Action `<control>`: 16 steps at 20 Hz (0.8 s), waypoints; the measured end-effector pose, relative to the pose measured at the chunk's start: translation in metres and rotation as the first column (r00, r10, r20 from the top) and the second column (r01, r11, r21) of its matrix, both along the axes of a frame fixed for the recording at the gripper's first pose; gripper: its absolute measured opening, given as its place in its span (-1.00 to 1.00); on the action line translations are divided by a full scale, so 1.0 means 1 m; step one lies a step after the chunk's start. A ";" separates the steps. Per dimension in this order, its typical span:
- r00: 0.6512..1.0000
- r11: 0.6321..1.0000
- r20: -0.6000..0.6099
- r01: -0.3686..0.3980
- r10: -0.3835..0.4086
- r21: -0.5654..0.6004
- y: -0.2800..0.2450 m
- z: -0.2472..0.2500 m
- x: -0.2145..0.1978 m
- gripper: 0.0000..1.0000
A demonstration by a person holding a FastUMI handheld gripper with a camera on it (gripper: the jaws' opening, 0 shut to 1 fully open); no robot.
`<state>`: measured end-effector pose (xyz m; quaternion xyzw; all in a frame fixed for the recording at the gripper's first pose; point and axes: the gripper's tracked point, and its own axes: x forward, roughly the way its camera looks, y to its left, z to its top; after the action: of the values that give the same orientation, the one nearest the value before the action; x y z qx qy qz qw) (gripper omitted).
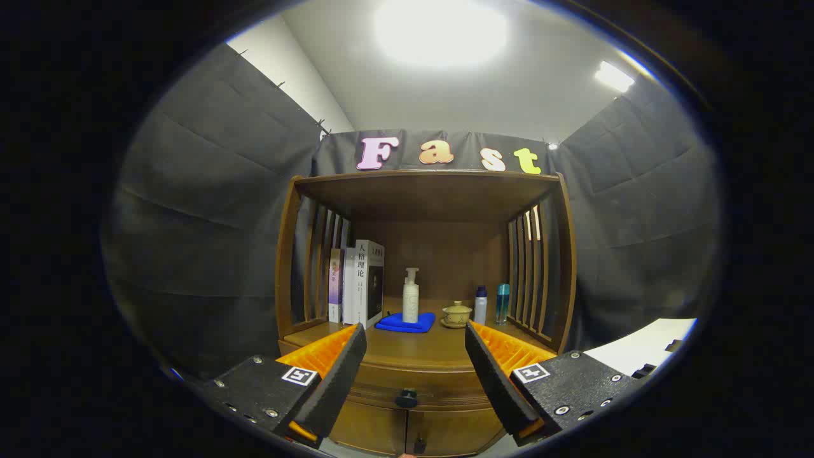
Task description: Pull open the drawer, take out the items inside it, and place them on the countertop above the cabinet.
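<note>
right now my gripper (pixel 414 362) hangs in front of a brown wooden cabinet (pixel 426 372) with an open shelf niche above its countertop. my two fingers (pixel 334 375) are spread wide apart, holding nothing, with the front of the cabinet showing in the gap between them.

between the fingers and a little below their tips sits the closed wooden drawer (pixel 420 389), with its small dark round knob (pixel 406 399) roughly midway between them. whatever lies inside the drawer is hidden from me. under the drawer i can see two lower cabinet doors (pixel 407 432), shut, with a second dark knob (pixel 420 441) near their seam.

beyond my fingertips the wooden countertop (pixel 416 346) runs back into the niche. on it, toward the back, stands a white pump bottle (pixel 411 296) upright on a folded blue cloth (pixel 406 322). just beside the cloth is a small yellowish lidded ceramic cup (pixel 457 313) on a saucer. past that stand a white bottle with a dark cap (pixel 481 305) and a teal bottle (pixel 502 303), close together near the slatted side wall (pixel 533 273). on the other side, several upright books (pixel 359 283) lean against the opposite slatted wall.

a wooden top shelf (pixel 426 181) roofs the niche.
</note>
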<state>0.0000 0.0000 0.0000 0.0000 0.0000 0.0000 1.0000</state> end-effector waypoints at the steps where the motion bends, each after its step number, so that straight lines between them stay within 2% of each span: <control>1: 1.000 1.000 0.001 -0.001 0.001 0.001 -0.001 0.000 0.000 0.92; 16: 0.999 0.999 -0.009 -0.042 0.042 -0.004 -0.004 -0.008 0.003 0.91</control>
<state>0.0029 -0.0039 -0.0076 -0.0019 0.0046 0.0209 0.9998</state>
